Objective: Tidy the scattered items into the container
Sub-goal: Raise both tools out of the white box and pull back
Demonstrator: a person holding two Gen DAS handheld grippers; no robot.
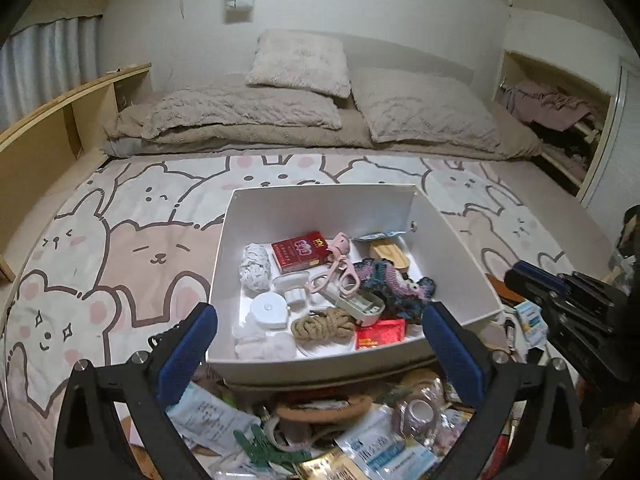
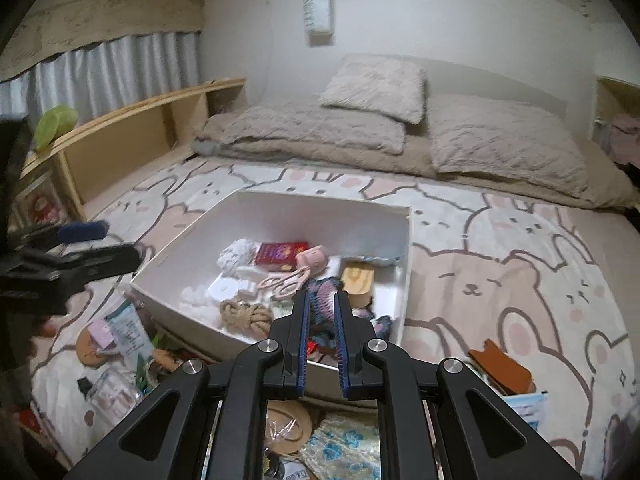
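- Our left claw [image 1: 320,344] stands wide with nothing between its blue pads, poised over the near wall of the white box [image 1: 460,236]; we judge it free to go down for the next piece of clutter.
- The box sits on the bear-print blanket [image 1: 132,248] within reach of both hands, and already holds a red packet [image 1: 301,251], pink scissors [image 1: 340,276], a coil of rope [image 1: 324,324] and a crocheted piece [image 1: 396,284].
- Our right claw [image 2: 323,300] is narrowly parted above the crocheted piece inside the box, the pads gripping nothing; this reads to us as a drop-off.
- Scattered items remain outside: a printed pouch [image 1: 208,412] and a green cutout [image 1: 260,444] by the near wall, a brown flat piece [image 2: 502,366] to the right.
- The pile under both claws is cut off by the frame and the black arms; many wrappers there are too jumbled to name.
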